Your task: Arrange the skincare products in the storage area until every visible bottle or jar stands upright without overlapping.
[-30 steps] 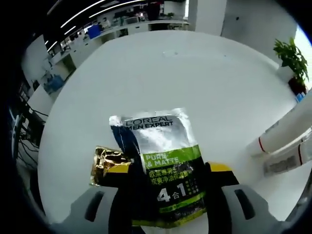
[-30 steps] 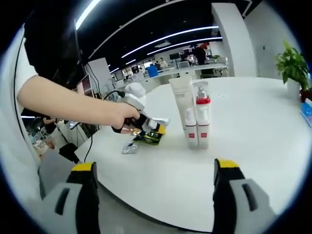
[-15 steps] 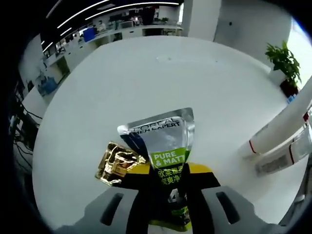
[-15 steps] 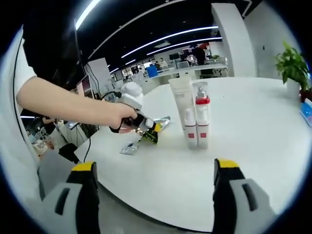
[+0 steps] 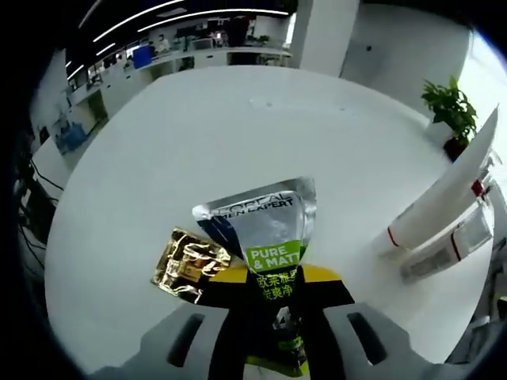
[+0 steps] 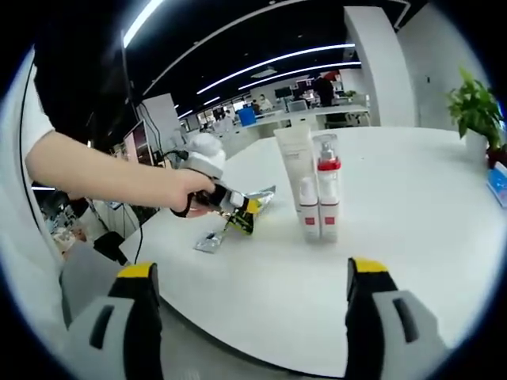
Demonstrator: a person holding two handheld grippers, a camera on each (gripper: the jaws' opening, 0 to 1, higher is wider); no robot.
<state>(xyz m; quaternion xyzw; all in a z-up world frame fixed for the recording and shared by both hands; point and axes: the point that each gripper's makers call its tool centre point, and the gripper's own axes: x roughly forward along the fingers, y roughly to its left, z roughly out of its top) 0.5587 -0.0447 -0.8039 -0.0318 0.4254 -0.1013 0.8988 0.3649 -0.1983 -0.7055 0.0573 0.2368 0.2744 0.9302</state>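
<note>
Left gripper view: left hand-held gripper was clamped on the silver-green sachet, lifting it near the worktop edge, probably to stand it. Gold sachet lay beside. Right hand-held gripper hung wide, idle; bottles upright mid-worktop.

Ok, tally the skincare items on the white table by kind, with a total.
Standing tubes and bottles: 3, a tall white tube, a pump bottle with a red band, a small white bottle.
Sachets: 2, a silver-green sachet held in the left claw, a gold sachet.
Total: 5.
</note>
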